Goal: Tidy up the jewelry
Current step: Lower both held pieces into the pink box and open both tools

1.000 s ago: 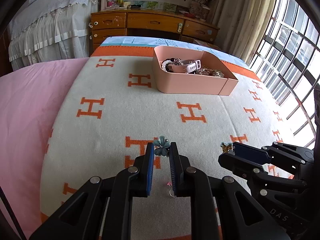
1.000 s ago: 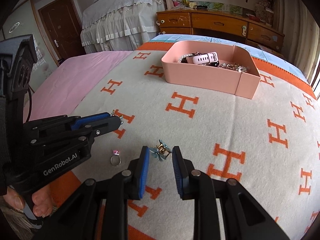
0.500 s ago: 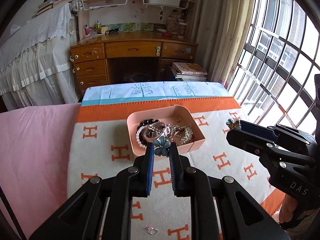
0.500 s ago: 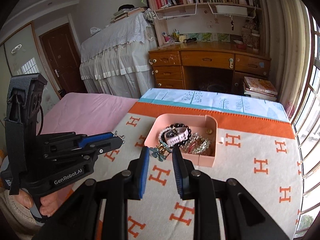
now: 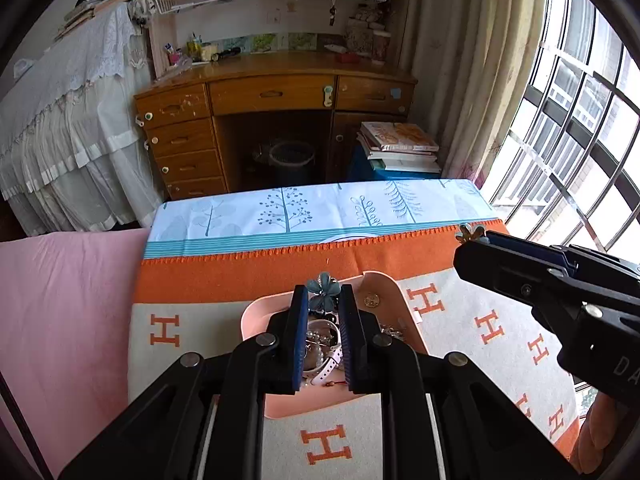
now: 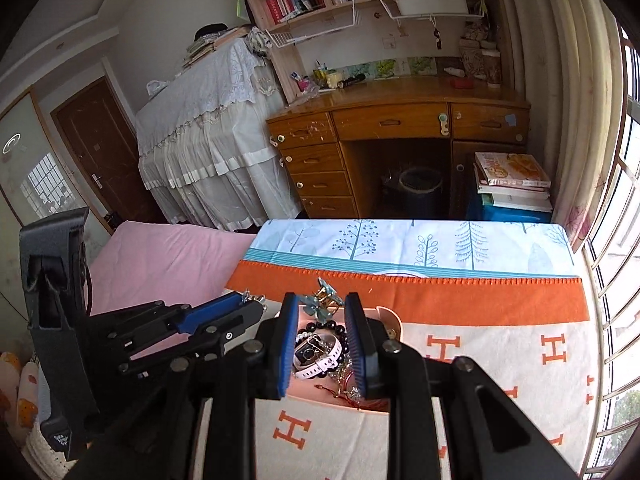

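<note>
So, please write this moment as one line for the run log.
left gripper: shut on blue flower earring | right gripper: shut on second flower earring | both above pink tray | tray: white watch, beads

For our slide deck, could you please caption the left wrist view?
Left claw holds a blue flower earring over the pink jewelry tray.

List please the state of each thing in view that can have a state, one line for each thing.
Left gripper: shut on a blue flower clip, above the tray.
Right gripper: shut on a second flower clip, above the tray.
Pink tray: open, partly filled with jewelry.
White watch: lying in the tray.
Black bead bracelet: lying in the tray.
Desk drawers: closed.
Door: closed.
</note>
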Tool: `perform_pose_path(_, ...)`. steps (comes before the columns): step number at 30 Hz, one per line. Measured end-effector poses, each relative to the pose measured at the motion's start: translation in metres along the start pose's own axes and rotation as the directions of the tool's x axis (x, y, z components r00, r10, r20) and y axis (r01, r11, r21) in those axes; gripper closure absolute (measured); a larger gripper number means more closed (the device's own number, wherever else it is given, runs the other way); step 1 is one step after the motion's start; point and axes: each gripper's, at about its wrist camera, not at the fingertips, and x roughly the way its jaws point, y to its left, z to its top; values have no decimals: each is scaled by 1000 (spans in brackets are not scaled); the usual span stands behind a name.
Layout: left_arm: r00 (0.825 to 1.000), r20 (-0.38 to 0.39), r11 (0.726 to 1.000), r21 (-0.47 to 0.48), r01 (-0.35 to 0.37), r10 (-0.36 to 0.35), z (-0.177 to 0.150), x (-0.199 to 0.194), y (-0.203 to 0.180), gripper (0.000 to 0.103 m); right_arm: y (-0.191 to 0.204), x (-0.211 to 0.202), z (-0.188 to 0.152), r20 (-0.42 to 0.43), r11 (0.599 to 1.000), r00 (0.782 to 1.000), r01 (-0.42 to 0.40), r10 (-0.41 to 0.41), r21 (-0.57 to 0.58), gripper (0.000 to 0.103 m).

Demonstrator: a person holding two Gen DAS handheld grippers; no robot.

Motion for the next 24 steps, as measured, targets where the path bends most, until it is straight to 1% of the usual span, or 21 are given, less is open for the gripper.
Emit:
perform_pose_path(3,996,-82,1000,-26,17,-19,-2,41,6,90,-15,36,-6,-76,999,997,12,-10,34,79)
perform_pose_path(5,992,-123,999,-42,22,-27,-6,63,9,90,-26,59,-12,-121,998,993,13,-5,64,79)
perform_pose_path(8,988,-155,999,-51,16,-24,-10,87,11,90,-41,90,-20,-184,994,983,16,3,105,79)
perform_pose_path(12,985,-171,998,-54,18,-27,-11,107,11,89,-54,121,-29,-245,989,970,32,6,148,79)
perform_pose_path(13,985,-171,998,-54,12,-21,-11,110,12,86,-56,126,-30,-257,987,966,29,12,156,79)
perform_pose_path(14,985,-170,998,-55,3,-12,-11,113,13,80,-57,130,-31,-269,987,963,30,14,160,78)
perform_pose_path(15,985,-171,998,-60,-2,-8,-11,116,14,77,-58,132,-32,-274,986,962,42,3,161,78)
perform_pose_path(16,985,-171,998,-69,-7,-5,-11,117,17,66,-58,133,-32,-269,986,963,50,-5,162,78)
perform_pose_path(17,985,-170,997,-83,-12,-2,-11,118,21,53,-59,132,-33,-261,986,965,52,-9,160,78)
perform_pose_path(18,986,-167,995,-96,-17,0,-12,119,25,46,-60,131,-32,-253,986,967,53,-11,160,78)
perform_pose_path(19,987,-159,994,-107,-14,-4,-12,118,29,36,-61,130,-32,-245,985,969,51,-10,163,78)
perform_pose_path(20,989,-148,993,-115,-4,-13,-13,116,31,31,-62,128,-33,-238,985,971,45,-3,169,77)
perform_pose_path(21,990,-140,993,-116,2,-18,-14,113,33,30,-63,126,-33,-232,984,973,37,5,175,76)
perform_pose_path(24,992,-126,995,-100,-2,-11,-16,104,33,29,-64,120,-32,-212,984,977,35,2,173,75)
